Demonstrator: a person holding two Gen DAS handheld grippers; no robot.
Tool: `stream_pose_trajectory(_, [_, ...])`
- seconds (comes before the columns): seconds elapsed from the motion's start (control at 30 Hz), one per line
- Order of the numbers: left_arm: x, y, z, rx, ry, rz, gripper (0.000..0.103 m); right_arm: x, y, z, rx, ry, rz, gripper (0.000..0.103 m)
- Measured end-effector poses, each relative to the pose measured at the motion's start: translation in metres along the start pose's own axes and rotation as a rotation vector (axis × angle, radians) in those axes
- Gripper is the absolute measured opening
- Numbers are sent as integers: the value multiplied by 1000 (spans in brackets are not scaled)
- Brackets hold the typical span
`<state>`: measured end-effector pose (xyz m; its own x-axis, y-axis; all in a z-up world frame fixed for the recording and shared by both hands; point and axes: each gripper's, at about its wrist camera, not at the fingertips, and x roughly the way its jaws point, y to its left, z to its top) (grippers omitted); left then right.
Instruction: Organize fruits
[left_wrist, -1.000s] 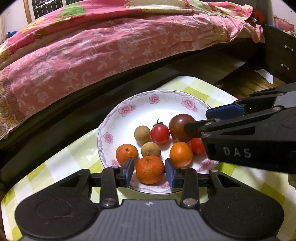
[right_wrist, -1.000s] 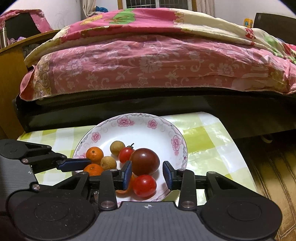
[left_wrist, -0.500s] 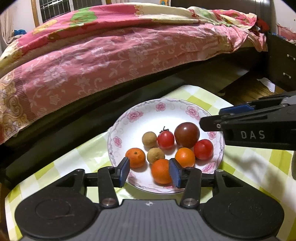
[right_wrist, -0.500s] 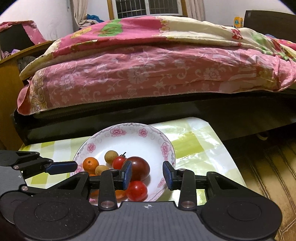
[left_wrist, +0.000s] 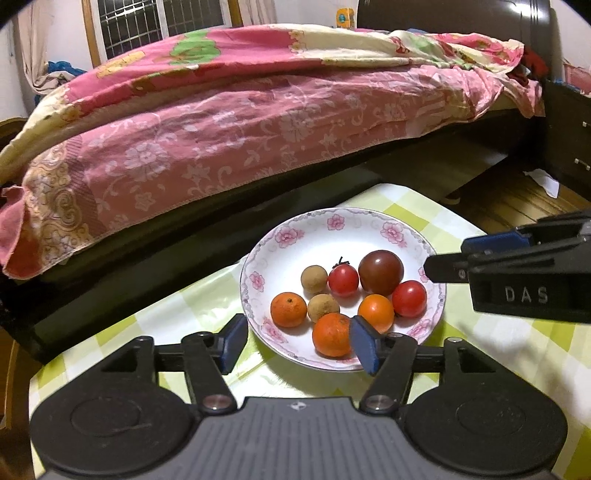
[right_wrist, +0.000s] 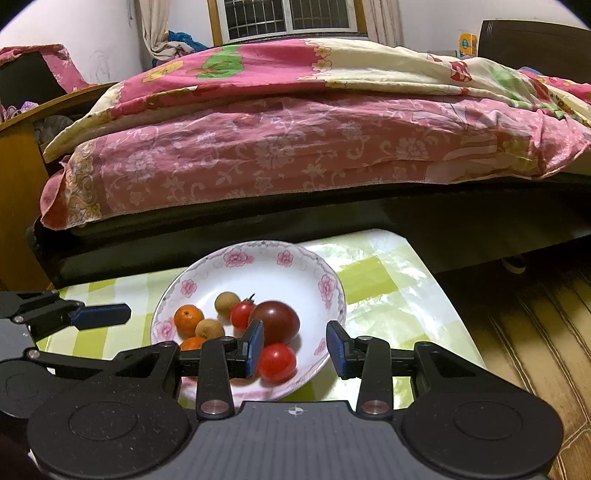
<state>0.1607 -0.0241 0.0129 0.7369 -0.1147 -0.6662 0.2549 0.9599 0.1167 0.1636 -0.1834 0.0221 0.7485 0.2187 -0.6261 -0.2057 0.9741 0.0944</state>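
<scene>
On the plate (left_wrist: 255, 295), all the fruit sits grouped: three oranges, two longans, two red tomatoes, one dark tomato (left_wrist: 380, 272). We hold both grippers just short of the plate's near rim. Left gripper (left_wrist: 297, 343): jaws have just been opening, nothing between the pads, released; the near orange (left_wrist: 330, 334) lies on the plate beyond its right pad. Right gripper (right_wrist: 295, 349): jaws part open, gripping nothing; a red tomato (right_wrist: 277, 362) lies on the plate below them.

We judge the placing step done, nothing visible off the plate. Next move, as we read it: lift both grippers clear without nudging the rim or rolling the fruit.
</scene>
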Motion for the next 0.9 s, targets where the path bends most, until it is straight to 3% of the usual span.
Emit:
stream_pose_trajectory(0.3, [-19, -3, -11, -7, -13, 52, 81, -26, 5, -13, 3, 0, -14, 35])
stream_pose_trajectory(0.57, [-38, -5, -22, -43, -25, 93, 100, -41, 11, -26, 12, 10, -18, 37])
stream_pose_trajectory(0.9, [-55, -6, -35, -98, -15, 82, 103, -65, 17, -37, 32, 3, -6, 38])
